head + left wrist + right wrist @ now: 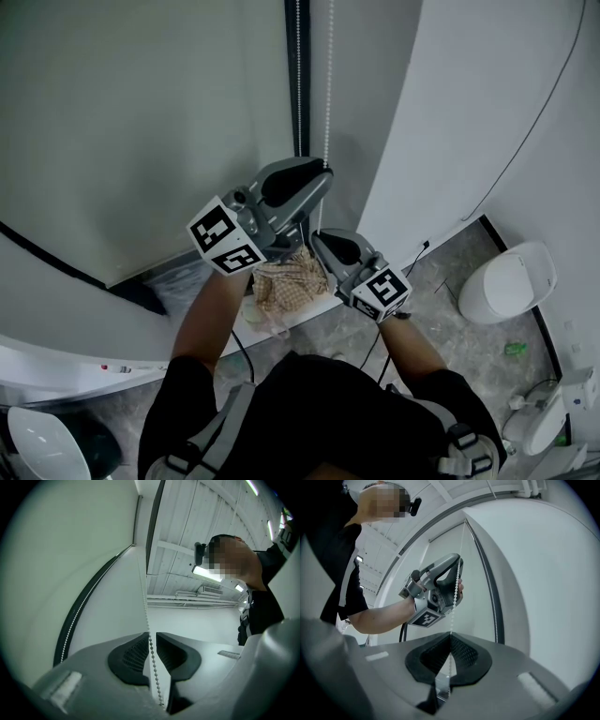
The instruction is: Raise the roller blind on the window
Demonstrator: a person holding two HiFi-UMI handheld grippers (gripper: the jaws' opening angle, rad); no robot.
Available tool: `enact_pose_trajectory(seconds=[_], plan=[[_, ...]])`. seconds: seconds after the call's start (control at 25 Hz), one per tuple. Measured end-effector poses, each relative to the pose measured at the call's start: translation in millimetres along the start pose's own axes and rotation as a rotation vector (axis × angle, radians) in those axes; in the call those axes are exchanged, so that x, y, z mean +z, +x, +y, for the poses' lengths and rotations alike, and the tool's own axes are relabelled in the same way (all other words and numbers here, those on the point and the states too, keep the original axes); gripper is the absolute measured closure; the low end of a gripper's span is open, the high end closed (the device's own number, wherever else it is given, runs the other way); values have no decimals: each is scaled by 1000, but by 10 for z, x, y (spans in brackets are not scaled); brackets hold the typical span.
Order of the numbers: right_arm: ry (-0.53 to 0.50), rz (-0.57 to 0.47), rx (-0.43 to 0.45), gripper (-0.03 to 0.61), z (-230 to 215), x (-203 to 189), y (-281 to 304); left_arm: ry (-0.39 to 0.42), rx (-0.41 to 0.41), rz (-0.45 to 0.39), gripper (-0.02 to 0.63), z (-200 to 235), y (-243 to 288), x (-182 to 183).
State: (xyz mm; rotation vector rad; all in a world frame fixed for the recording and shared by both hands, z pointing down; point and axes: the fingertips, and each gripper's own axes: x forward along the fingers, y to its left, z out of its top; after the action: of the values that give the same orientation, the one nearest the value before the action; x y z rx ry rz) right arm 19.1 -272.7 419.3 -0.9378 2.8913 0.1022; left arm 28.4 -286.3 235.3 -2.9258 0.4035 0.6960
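Closest to you in the head view, the grey left tongs (322, 174) reach up to the white beaded pull chain (327, 84). The grey right tongs (319, 238) sit just below on the same strand. That chain hangs straight down beside the dark vertical window frame (292, 75). The pale roller blind (141, 122) spreads flat to its left, seemingly well down over the glass. A brown checked cloth (291, 279) lies on the sill below.

Over to the left gripper view: your left tongs (151, 637) stand slightly spread. The chain (145, 597) threads the gap and is not pinched.

Right gripper view now: right tongs (450, 634) pressed together on the chain (455, 590), beads nipped right at the tips. The left tongs (457, 560) are higher on the same line.

My read is that you're working hand over hand. Close the upper tongs squarely on the beads before the lower ones let go. Then draw along the chain's own vertical line, since a sideways pull could skip beads. The blind's travel runs up and down too, with its roller overhead and out of sight.
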Motion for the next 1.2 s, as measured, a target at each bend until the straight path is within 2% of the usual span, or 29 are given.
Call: enact_pose_trajectory(seconds=[0.2, 0.32, 0.44, 0.56, 0.68, 0.8, 0.92, 1.0, 1.12, 1.16, 1.2], plan=[[-2, 7, 10, 574, 16, 11, -4, -45, -35, -5, 560, 32, 44, 28], [5, 2, 13, 574, 32, 24, -35, -70, -60, 1, 598, 4, 81, 43], [18, 1, 20, 574, 29, 12, -57, -76, -40, 1, 600, 49, 50, 41], [35, 8, 24, 574, 19, -64, -69, -30, -4, 8, 601, 97, -19, -23], [48, 83, 33, 574, 66, -365, -76, 7, 44, 66, 601, 180, -163, -282], [87, 216, 40, 574, 162, -922, -172, -4, 89, 176, 601, 199, -418, -799], [157, 377, 65, 574, 319, -1597, -359, -77, 134, 269, 601, 132, -774, -1458], [194, 439, 75, 572, 398, -1864, -491, -146, 172, 274, 601, 79, -958, -1724], [171, 441, 81, 566, 379, -1851, -526, -185, 222, 240, 603, 112, -1052, -1743], [133, 434, 93, 542, 368, -1772, -499, -174, 226, 244, 603, 133, -1052, -1725], [95, 419, 105, 478, 356, -1659, -468, -162, 228, 253, 603, 148, -1050, -1713]])
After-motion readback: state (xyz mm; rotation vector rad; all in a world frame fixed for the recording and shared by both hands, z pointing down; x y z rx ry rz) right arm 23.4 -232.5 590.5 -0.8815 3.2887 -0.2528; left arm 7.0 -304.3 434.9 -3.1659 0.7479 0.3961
